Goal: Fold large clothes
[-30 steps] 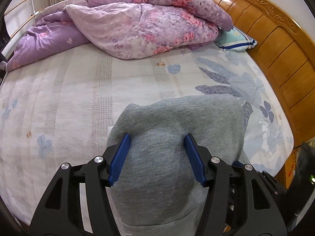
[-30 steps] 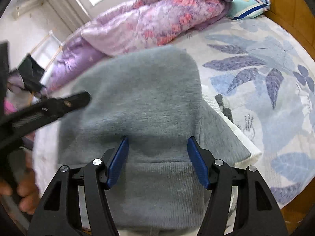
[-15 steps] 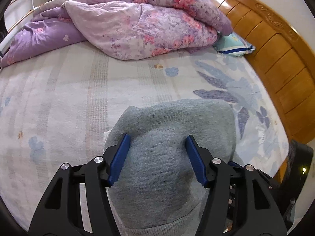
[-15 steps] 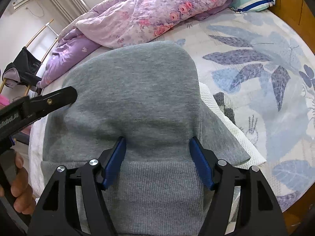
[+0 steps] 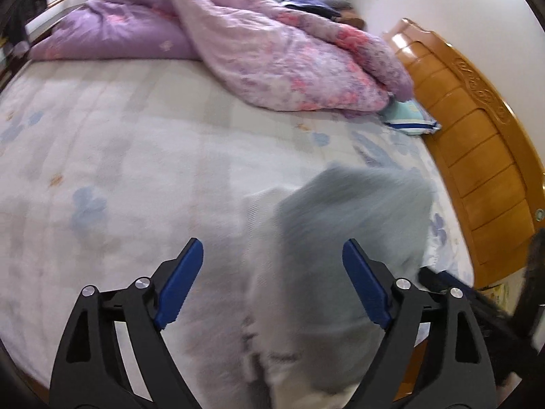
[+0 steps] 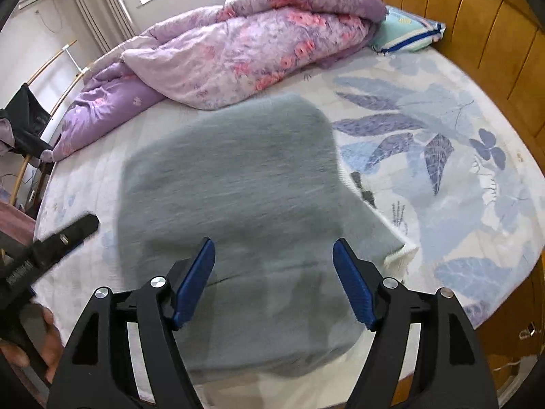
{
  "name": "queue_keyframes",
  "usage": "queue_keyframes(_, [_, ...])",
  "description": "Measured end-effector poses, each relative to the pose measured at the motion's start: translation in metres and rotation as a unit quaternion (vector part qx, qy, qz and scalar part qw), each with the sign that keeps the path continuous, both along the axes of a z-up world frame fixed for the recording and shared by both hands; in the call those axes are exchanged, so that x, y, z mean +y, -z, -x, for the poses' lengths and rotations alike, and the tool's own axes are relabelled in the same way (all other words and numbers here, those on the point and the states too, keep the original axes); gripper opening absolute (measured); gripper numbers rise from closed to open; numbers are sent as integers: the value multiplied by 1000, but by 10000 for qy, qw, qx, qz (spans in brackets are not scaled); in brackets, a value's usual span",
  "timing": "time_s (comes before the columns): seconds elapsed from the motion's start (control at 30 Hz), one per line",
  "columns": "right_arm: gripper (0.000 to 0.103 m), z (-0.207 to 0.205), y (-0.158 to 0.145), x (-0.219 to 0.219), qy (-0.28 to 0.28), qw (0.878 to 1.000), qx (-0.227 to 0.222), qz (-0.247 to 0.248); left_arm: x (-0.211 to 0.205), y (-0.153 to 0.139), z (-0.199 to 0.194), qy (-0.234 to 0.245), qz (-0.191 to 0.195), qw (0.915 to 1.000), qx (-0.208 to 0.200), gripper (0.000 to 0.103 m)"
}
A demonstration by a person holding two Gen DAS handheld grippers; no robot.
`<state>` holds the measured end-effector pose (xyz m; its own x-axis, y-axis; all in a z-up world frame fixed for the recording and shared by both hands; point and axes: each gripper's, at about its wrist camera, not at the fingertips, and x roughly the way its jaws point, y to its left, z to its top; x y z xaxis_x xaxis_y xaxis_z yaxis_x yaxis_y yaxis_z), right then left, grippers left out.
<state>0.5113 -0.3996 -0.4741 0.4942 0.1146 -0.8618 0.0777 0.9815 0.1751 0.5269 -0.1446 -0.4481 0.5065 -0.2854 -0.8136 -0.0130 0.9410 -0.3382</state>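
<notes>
A folded grey sweater lies on the bed, near its front edge. Both grippers point steeply down over it, the left and the right, fingers opening and seemingly gripping nothing, though blur hampers the view.

A: Left gripper, build? 
B: Matte black frame, two angled arms with long triangular cut-outs. Blue pads line the inner faces of the jaws, each with a toothed near edge. Four round silver screw heads, two per arm.

A: Right gripper? 
B: Same pattern: black arms, cut-outs, blue pads, four silver screws.

A: Markings? 
B: In the right wrist view the left gripper shows at far left as a black bar with one small screw and white lettering, too blurred to read.

A: The person? 
B: Only a hand at the lower left edge; no sleeve visible.
</notes>
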Motion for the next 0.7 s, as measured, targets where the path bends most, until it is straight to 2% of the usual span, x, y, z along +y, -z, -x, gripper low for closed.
queue_keyframes(0.17, [69, 32, -8, 65, -167, 9997, 68, 182, 41, 4, 40, -50, -114, 9997, 194, 88])
queue_keyframes(0.33, [69, 77, -23, 133, -85, 9994, 158, 308, 85, -9, 90, 266, -369, 9988, 189, 88])
queue_keyframes(0.47, [69, 122, -54, 181, 143, 9994, 109, 309, 123, -46, 132, 584, -499, 9970, -64, 88])
queue_keyframes(0.63, [70, 184, -112, 236, 437, 9986, -130, 256, 164, -102, 181, 735, -606, 9944, -459, 90])
queue_keyframes(0.7, [80, 202, -134, 253, 504, 9978, -217, 360, 181, -125, 196, 779, -600, 9938, -523, 91])
